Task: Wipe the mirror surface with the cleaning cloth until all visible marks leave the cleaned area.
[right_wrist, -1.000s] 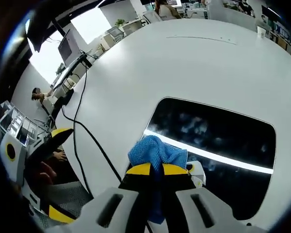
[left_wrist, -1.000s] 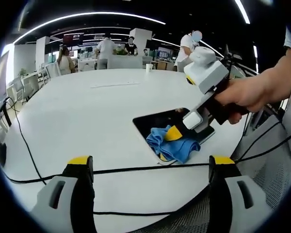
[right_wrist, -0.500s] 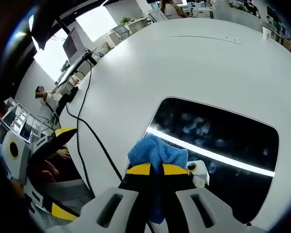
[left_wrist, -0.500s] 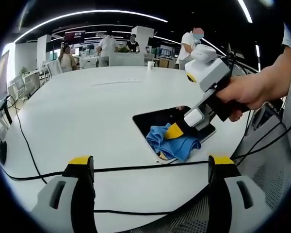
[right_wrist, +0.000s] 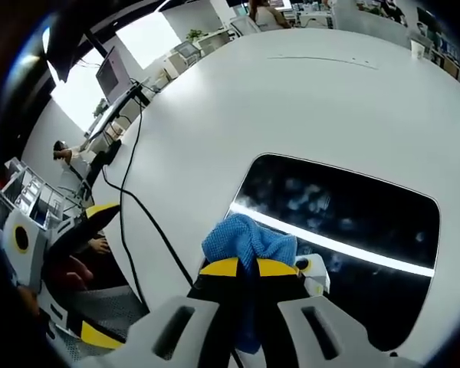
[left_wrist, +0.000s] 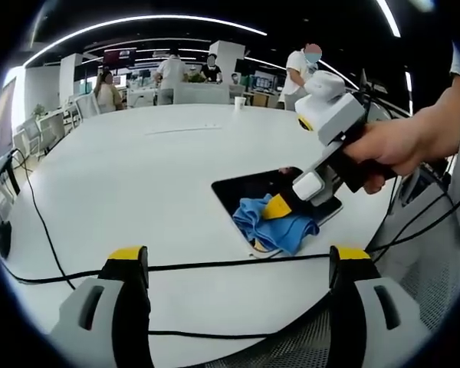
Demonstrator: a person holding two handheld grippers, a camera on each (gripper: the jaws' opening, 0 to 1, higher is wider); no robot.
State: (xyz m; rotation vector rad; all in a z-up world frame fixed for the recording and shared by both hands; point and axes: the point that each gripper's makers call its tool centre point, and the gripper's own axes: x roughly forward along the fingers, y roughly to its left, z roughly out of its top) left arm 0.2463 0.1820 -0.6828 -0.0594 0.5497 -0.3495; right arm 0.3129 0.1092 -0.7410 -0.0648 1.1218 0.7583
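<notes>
In the left gripper view, the left gripper (left_wrist: 234, 264) stands wide open at the bottom, its two yellow-tipped jaws far apart and holding nothing. A black cable (left_wrist: 215, 267) runs across the white table (left_wrist: 138, 176) just past the jaws. Farther on lies the mirror (left_wrist: 249, 190), a dark rectangle with rounded corners, flat on the table near its edge. The blue cloth (left_wrist: 272, 222) sits on the near part of the mirror. The right gripper (left_wrist: 276, 208) comes in from the right, held by a hand (left_wrist: 387, 149), and its yellow tips press into the cloth.

In the right gripper view, the right gripper (right_wrist: 247, 267) is closed narrow on the cloth (right_wrist: 249, 241), which bunches up between and above the yellow tips. The cloth touches the near edge of the mirror (right_wrist: 345, 222). The glass reflects a bright ceiling light as a white stripe, and pale cloudy marks can be seen on the dark surface beyond the stripe. To the left, the cable (right_wrist: 138, 207) crosses the table (right_wrist: 291, 92) toward its edge.

At the far side of the table stands a small white cup (left_wrist: 236, 106), and behind it there are people (left_wrist: 169, 77) and desks. I can read no writing or brand on any of these things.
</notes>
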